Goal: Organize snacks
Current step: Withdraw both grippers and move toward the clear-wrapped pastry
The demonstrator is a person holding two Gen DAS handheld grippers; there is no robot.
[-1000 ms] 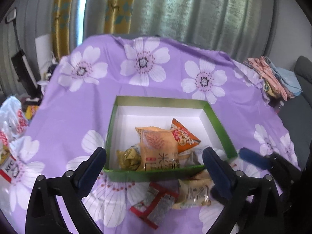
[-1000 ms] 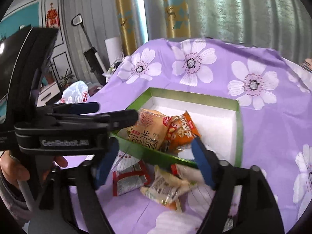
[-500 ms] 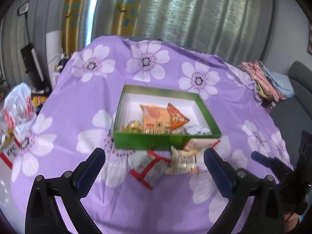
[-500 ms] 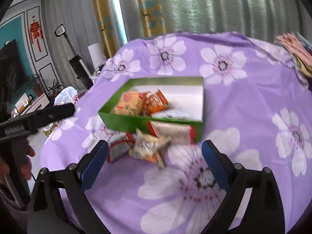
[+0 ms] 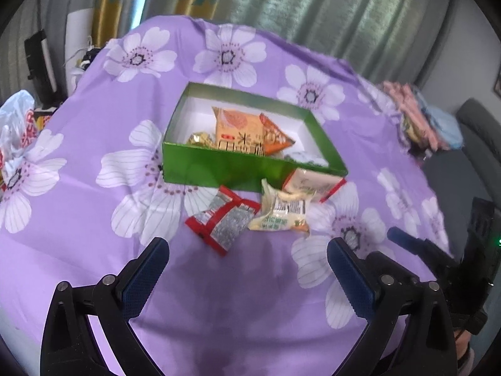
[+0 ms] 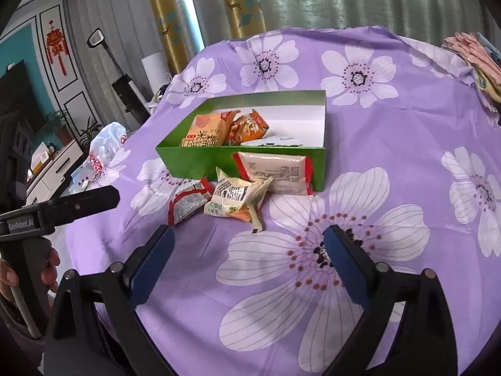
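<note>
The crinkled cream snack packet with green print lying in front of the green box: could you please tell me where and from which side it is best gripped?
Probably by the puffy middle of the crinkled cream snack packet with green print, coming from above and the near side. It lies flat on the purple flowered cloth, while the red-edged foil packet and the green cardboard box crowd its left and far sides.

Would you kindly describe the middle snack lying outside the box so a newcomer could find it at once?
Find the green box on the purple flowered cloth; three packets lie on the cloth against its near wall. The middle one is the cream packet with green print, puffy and crumpled, unlike the red-edged silver packet and the flat, pale red-ended packet flanking it.
</note>
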